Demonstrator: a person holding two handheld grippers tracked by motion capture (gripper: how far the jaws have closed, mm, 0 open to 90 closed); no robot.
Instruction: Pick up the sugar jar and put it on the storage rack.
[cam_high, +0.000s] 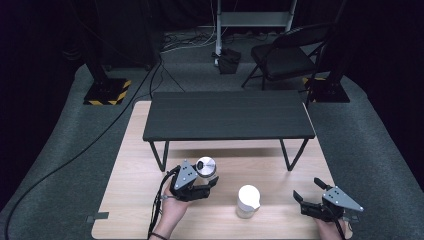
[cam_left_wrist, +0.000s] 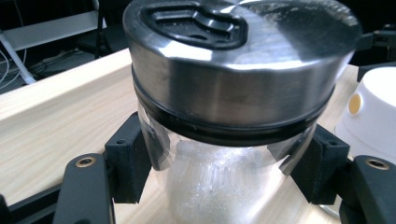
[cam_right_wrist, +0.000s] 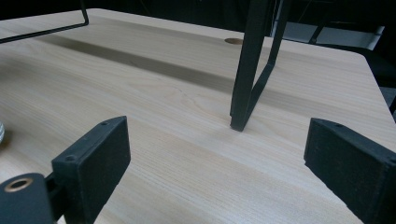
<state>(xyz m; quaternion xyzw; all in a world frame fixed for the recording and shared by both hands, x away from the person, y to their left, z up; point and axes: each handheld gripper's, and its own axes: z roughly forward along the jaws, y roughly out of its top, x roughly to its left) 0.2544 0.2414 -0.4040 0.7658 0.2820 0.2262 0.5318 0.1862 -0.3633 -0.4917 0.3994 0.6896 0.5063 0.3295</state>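
A glass jar with a brushed steel lid and white grains inside sits between the jaws of my left gripper, left of the table's middle. Both black pads press on the glass just under the lid, so the gripper is shut on the jar. A white lidded container stands to the right of it, near the front edge; its side with a yellow dot appears in the left gripper view. My right gripper hovers low at the front right, open, with bare wood between its pads.
A low black bench on thin metal legs stands across the back half of the wooden table. Beyond the table are a black folding chair, stand bases and cables on grey carpet.
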